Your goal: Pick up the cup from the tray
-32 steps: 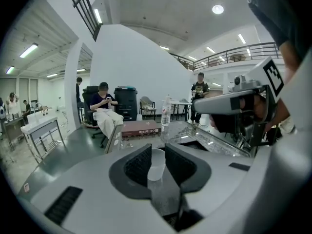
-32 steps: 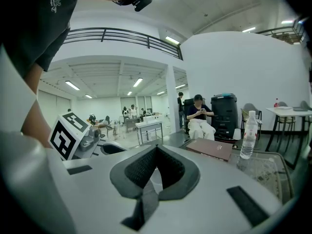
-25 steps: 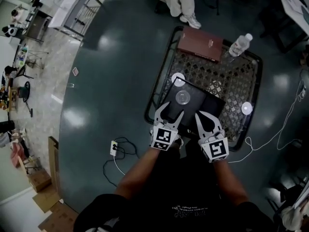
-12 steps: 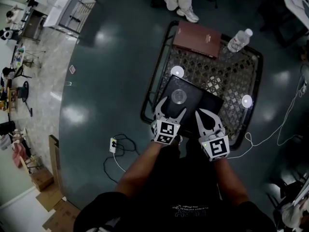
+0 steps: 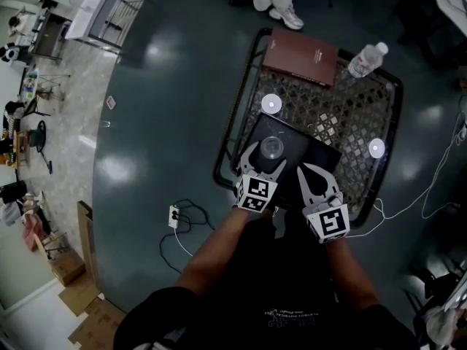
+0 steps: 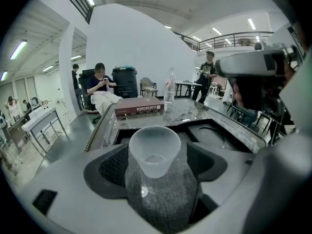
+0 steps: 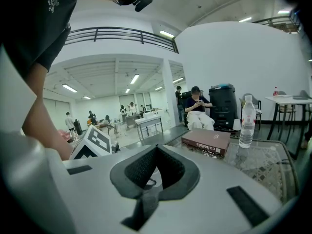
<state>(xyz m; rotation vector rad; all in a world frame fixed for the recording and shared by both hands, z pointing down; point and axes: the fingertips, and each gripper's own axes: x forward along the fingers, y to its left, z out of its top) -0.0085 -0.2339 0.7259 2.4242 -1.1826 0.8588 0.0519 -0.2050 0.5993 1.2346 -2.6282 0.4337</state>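
A clear plastic cup [image 5: 271, 147] stands upright on the black tray [image 5: 312, 156] that lies on a wire-mesh table. My left gripper [image 5: 263, 160] is open wide, with one jaw on each side of the cup. In the left gripper view the cup [image 6: 154, 151] fills the gap between the jaws, and the pads do not press on it. My right gripper [image 5: 315, 175] hovers over the tray's near edge, to the right of the left one. In the right gripper view the right gripper [image 7: 154, 149] has its jaw tips together and holds nothing.
On the mesh table [image 5: 352, 115] a brown book [image 5: 302, 57] lies at the far edge with a water bottle [image 5: 365, 60] beside it. Two white discs [image 5: 271, 103] [image 5: 376, 149] flank the tray. A power strip [image 5: 173, 220] and cables lie on the floor. A person [image 6: 100, 85] sits beyond the table.
My left gripper has moved forward, so the cup that stood ahead of its fingertips now stands between its jaws. The right gripper has barely moved.
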